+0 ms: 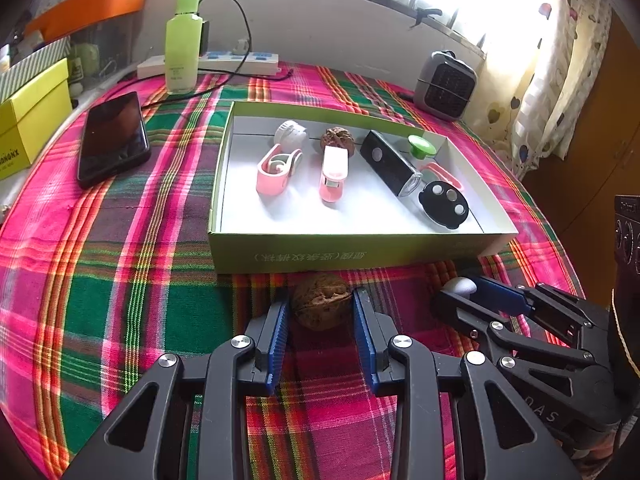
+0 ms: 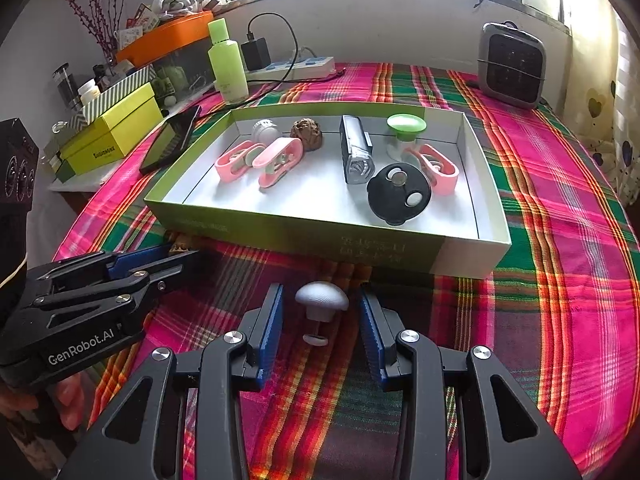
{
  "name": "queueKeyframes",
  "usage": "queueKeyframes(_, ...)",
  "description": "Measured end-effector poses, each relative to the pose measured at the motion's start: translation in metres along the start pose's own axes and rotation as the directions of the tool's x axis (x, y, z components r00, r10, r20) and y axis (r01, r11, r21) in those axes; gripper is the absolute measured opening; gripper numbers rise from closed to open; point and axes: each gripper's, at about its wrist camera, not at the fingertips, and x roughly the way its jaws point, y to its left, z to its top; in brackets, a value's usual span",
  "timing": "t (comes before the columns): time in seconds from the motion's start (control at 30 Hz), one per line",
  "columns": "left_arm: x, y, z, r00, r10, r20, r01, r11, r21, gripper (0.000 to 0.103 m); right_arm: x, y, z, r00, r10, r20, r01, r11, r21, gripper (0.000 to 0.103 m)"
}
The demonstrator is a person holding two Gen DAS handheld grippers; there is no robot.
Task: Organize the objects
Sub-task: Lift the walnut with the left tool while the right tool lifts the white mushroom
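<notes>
A brown walnut [image 1: 320,304] sits between the blue pads of my left gripper [image 1: 320,300], which is shut on it just in front of the green box [image 1: 340,248]. My right gripper [image 2: 320,292] is shut on a white mushroom-shaped knob [image 2: 322,298], cap up and stem toward the camera. Each gripper also shows from the side in the other's view: the right gripper [image 1: 456,292] with the knob [image 1: 464,286], the left gripper [image 2: 180,250] with the walnut [image 2: 178,247]. The box [image 2: 320,236] holds pink clips, another walnut, a black flashlight, a green knob and a black disc.
On the plaid cloth lie a black phone [image 1: 112,140], a green bottle [image 1: 182,40] and a power strip [image 1: 224,62] at the back left. A small grey heater [image 1: 444,80] stands back right. A yellow box [image 1: 28,120] is at the left edge.
</notes>
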Motion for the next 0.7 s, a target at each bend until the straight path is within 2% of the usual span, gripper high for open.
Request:
queueKeyframes(0.6,0.0016,-0.0032,0.0005,1.0,0.024,0.02,-0.025,0.999,0.031,0.03,0.0011,0.0032,0.0002,1.0,-0.031,0.001,0.031,0.999,-0.02,0.038)
queueKeyframes(0.7,0.0017,-0.004,0.0007,0.999,0.029,0.022,-0.03,0.999,0.037,0.03,0.001,0.0033,0.0,0.999,-0.036,0.001,0.036,0.999,-0.019,0.035)
